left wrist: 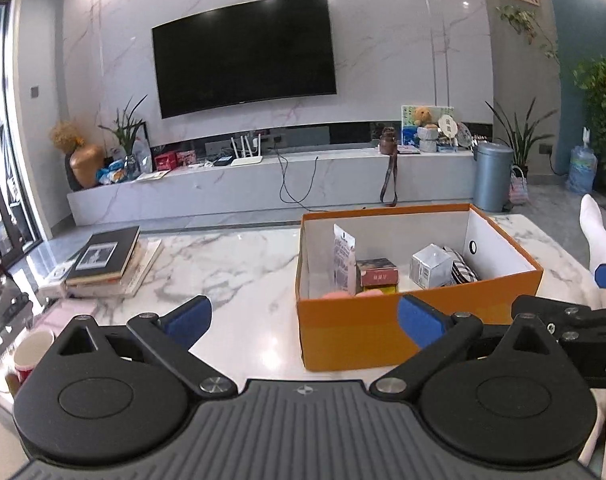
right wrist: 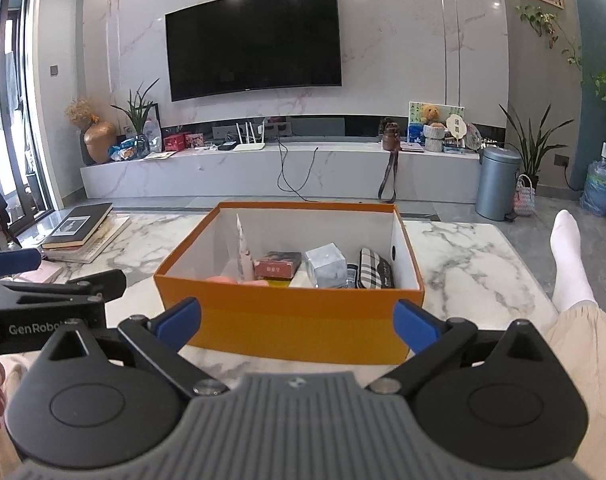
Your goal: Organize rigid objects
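Note:
An open orange box (left wrist: 355, 332) (right wrist: 299, 328) stands on the marble table. Inside lie a red carton (left wrist: 377, 272) (right wrist: 277, 264), a silver cube box (left wrist: 431, 266) (right wrist: 327, 266), a plaid case (left wrist: 463, 268) (right wrist: 375, 268), an upright printed pouch (left wrist: 343, 258) (right wrist: 243, 252) and something orange-pink (left wrist: 367, 294) (right wrist: 223, 280), partly hidden by the front wall. My left gripper (left wrist: 303, 322) is open and empty, low before the box's left front corner. My right gripper (right wrist: 299, 320) is open and empty, just in front of the box's front wall.
A stack of books (left wrist: 103, 260) (right wrist: 81, 232) lies at the table's left. A red-and-white cup (left wrist: 31, 354) stands at the near left edge. A person's white-socked foot (right wrist: 569, 256) rests on the table's right side. The TV bench (left wrist: 263, 184) runs along the far wall.

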`<state>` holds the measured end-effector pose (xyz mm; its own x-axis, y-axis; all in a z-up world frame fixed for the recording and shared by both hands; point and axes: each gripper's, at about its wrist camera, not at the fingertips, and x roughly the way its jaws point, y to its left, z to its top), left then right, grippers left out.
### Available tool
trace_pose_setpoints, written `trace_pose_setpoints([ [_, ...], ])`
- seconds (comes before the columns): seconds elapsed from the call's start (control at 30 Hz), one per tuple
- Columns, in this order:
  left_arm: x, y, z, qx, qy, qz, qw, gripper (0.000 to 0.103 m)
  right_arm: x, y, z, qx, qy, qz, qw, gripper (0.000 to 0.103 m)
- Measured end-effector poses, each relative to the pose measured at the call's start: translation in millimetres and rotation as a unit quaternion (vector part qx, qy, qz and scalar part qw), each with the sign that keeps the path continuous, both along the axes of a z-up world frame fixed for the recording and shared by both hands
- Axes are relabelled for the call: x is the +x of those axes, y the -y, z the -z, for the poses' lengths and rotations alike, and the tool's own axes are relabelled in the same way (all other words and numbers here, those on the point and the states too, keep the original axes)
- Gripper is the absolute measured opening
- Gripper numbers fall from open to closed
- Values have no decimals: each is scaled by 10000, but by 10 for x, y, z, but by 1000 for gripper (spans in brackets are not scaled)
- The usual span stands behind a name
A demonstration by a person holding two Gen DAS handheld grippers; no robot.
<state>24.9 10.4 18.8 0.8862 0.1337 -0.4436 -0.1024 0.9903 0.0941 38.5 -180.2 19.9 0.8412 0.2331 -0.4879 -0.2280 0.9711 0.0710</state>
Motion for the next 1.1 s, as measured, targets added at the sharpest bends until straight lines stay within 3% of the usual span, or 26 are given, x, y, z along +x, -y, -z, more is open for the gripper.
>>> trace_pose_setpoints([
  [0.47,-132,15,294,-185,-366,0,9992,103,-158,-25,253,-256,-53,-11,9997,101],
  [1.1,-109,-28,378,-220,-557,-75,9982,103,-61,-66,380,-333,-331,7,9989,101],
])
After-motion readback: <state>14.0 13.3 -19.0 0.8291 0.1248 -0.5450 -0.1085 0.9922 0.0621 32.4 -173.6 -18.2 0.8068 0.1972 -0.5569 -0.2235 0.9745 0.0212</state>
